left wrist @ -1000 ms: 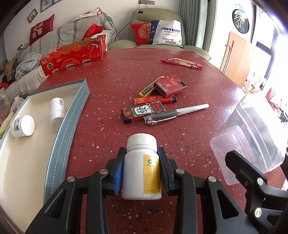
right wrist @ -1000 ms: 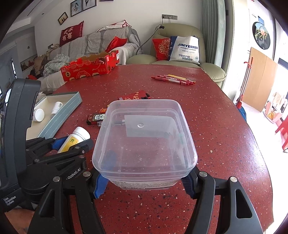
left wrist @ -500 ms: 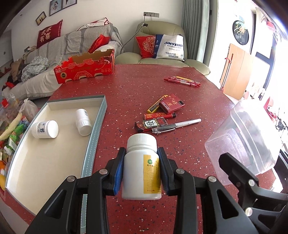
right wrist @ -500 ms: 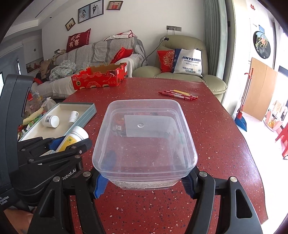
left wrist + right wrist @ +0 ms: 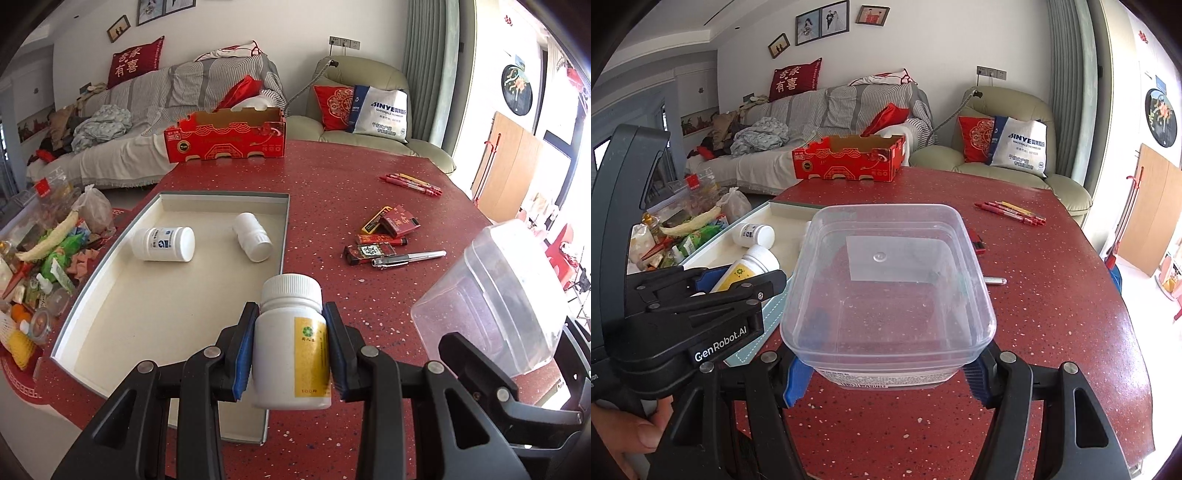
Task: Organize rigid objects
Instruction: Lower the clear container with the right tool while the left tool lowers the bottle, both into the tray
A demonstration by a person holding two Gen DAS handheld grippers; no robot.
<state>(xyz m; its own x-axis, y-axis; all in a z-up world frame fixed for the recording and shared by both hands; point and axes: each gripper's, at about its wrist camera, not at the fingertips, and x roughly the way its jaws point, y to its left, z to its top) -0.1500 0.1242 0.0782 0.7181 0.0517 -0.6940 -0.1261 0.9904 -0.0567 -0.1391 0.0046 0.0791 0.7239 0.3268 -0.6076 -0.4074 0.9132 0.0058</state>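
My left gripper (image 5: 290, 325) is shut on a white pill bottle with a yellow label (image 5: 291, 343), held in the air over the near right rim of a shallow grey-edged tray (image 5: 155, 317). Two white bottles (image 5: 164, 244) (image 5: 253, 242) lie on their sides in the tray. My right gripper (image 5: 890, 365) is shut on a clear plastic container (image 5: 886, 280), held above the red table; it shows at the right of the left wrist view (image 5: 495, 299). The left gripper with its bottle (image 5: 746, 267) is at the left in the right wrist view.
On the red speckled table (image 5: 332, 192) lie small red boxes and a silver pen (image 5: 408, 257), several red pens (image 5: 410, 183) farther back, and an open red cardboard box (image 5: 229, 142). Clutter and bags sit beyond the table's left edge (image 5: 40, 258). Sofas stand behind.
Both grippers have risen and drawn back, keeping their loads. The left gripper with its bottle has shifted left, from over the table to over the tray's rim.
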